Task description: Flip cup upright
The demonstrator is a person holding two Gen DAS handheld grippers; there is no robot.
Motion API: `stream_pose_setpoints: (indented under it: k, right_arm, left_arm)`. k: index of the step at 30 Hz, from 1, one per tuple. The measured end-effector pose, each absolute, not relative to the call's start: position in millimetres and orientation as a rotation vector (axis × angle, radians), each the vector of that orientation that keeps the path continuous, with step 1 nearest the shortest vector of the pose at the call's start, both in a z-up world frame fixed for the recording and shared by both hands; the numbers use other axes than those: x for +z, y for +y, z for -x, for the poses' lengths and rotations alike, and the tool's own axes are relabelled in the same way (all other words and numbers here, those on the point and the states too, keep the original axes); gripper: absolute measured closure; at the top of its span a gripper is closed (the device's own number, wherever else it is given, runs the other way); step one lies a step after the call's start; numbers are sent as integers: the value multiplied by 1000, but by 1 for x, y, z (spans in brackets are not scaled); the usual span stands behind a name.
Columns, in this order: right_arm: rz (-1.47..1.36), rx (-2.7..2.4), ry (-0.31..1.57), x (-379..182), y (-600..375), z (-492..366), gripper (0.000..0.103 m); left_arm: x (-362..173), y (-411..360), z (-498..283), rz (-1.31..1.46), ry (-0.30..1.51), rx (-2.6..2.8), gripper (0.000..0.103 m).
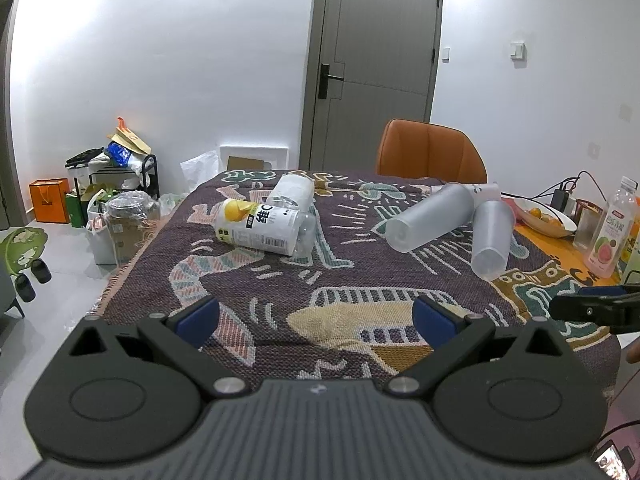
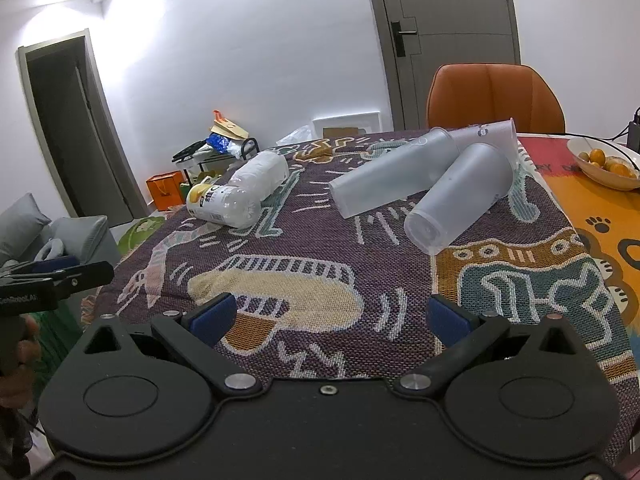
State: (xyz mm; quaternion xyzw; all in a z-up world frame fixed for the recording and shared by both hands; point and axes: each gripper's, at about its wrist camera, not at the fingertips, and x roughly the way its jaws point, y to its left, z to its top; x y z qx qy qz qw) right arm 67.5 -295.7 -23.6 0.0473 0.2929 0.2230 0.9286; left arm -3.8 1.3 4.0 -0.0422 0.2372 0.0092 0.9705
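We see frosted grey-white cups (image 2: 460, 196) on a purple woven cloth (image 2: 320, 248) patterned in teal, tan and orange, beside an orange chair (image 2: 496, 96) and blue-padded black grippers (image 2: 328, 312)

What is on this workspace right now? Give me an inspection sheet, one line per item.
Surface: patterned woven cloth covers the table.
Job's things: two frosted cups lie on their sides, touching, bases toward the cameras; a third cup lies behind them.
Clutter: two plastic bottles lying down, fruit bowl, upright pink drink bottle.
Grippers: left gripper and right gripper open, empty.
Cables: black leads and charger at far right.
Surroundings: orange chair, grey door, floor clutter.
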Motion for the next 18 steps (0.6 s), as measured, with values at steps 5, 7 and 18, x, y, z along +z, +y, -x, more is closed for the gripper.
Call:
stream_pose_setpoints:
  k: [5,7,18]
  right_arm:
    - [-98,456,601,-24,-296,-68,0]
    - [-98,456,600,-24,-296,-68,0]
    - [-102,451,602,-26,-299,-69,0]
  left_arm:
    - [4,2,4,86,479,18,1]
    - [4,2,4,85,479,19,1]
    - [4,3,4,80,475,25,1]
